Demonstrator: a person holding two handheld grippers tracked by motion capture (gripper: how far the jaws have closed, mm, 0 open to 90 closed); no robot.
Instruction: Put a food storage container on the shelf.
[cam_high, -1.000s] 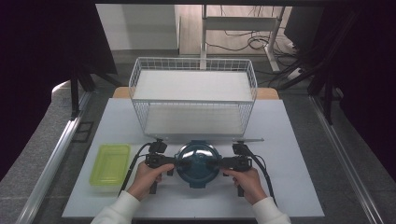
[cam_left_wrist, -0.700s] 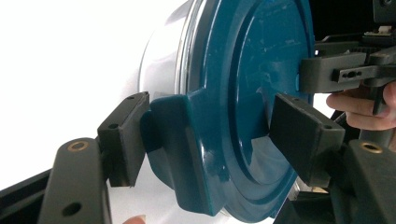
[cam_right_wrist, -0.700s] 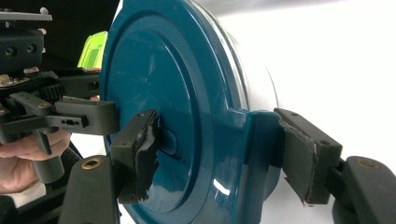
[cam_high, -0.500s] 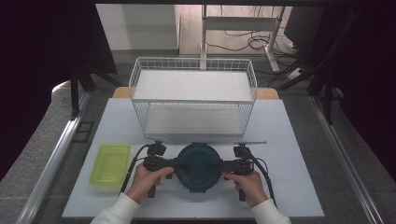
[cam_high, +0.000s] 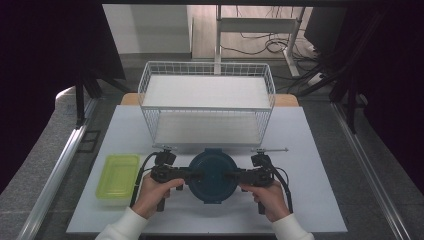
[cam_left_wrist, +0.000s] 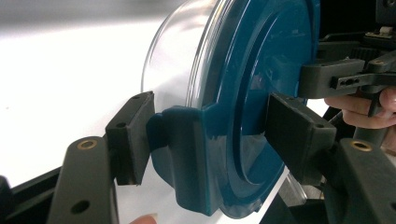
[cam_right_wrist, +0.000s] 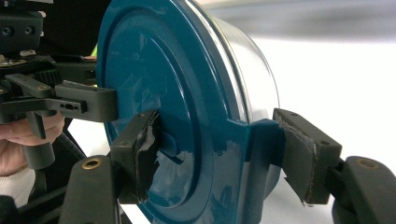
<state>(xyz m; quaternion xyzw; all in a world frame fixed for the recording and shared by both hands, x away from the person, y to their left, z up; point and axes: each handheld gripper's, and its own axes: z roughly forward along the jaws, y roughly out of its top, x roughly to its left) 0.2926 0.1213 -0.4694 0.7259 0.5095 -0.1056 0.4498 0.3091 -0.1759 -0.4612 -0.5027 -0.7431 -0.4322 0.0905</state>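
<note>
A round container (cam_high: 212, 175) with a dark teal lid (cam_left_wrist: 261, 70) and a clear body sits between both grippers at the front middle of the white table (cam_high: 310, 200). My left gripper (cam_high: 196, 176) is shut on the lid's left rim, its pads (cam_left_wrist: 133, 135) clamping a teal latch tab. My right gripper (cam_high: 229, 176) is shut on the opposite rim, one worn pad (cam_right_wrist: 140, 149) on the lid's top and the other behind its latch tab. The clear body (cam_right_wrist: 252, 70) shows behind the lid (cam_right_wrist: 154, 70). Each gripper view shows the other gripper (cam_left_wrist: 345, 79) (cam_right_wrist: 70, 100) across the lid.
A white wire basket (cam_high: 207, 107) stands just behind the container. A yellow-green rectangular tub (cam_high: 118, 177) lies to the left of my left hand. A thin rod (cam_high: 270, 150) lies on the table by the basket's front right corner.
The container looks larger in the high view than a second ago, raised toward the camera between both grippers. Both hands have shifted slightly nearer the person.
</note>
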